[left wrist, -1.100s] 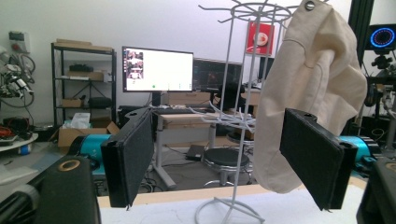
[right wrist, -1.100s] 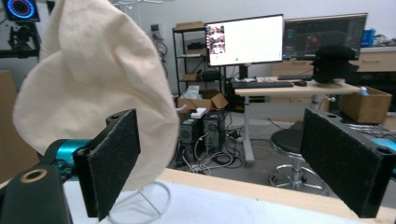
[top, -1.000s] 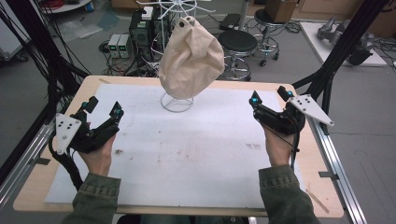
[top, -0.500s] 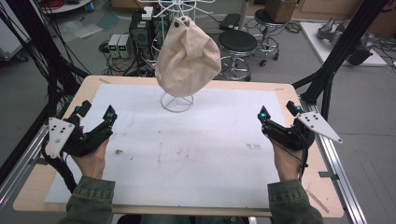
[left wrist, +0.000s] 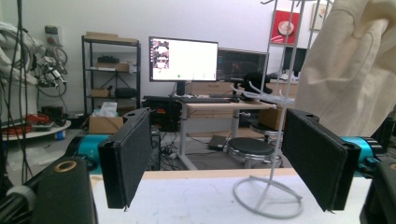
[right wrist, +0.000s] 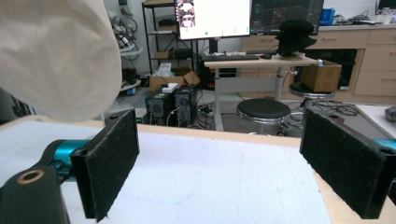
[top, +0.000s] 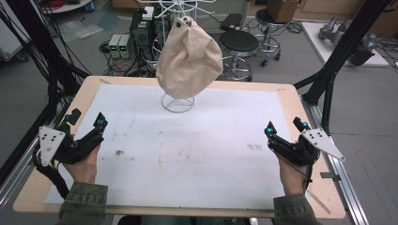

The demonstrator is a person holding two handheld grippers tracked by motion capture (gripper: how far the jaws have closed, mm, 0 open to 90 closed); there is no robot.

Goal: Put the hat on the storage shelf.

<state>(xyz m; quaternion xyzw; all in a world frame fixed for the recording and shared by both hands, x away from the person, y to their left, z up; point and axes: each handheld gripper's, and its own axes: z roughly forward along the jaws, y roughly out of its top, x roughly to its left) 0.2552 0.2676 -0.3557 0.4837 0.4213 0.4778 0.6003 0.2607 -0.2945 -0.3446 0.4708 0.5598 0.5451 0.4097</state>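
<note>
A cream cloth bag point(top: 188, 56) hangs from a white wire stand point(top: 177, 102) at the back middle of the table. My left gripper point(top: 86, 120) rests at the table's left side, open, with nothing between its pads point(left wrist: 126, 156). At the right side my right gripper point(top: 286, 126) is open too and holds nothing; its pads point(right wrist: 108, 163) stand wide apart. The bag point(left wrist: 352, 65) fills the upper right of the left gripper view, with the stand's ring base point(left wrist: 267, 196) beneath it. The bag point(right wrist: 56, 56) takes the upper left of the right gripper view.
A white sheet point(top: 187, 145) with faint stains covers most of the wooden table point(top: 291, 98). Black frame legs point(top: 328, 84) rise at both sides. Stools point(top: 239, 44), computer boxes and cables stand on the floor behind the table.
Both grippers have drawn back toward the near edge and outward to the table's sides. The bag has swung slightly on its stand.
</note>
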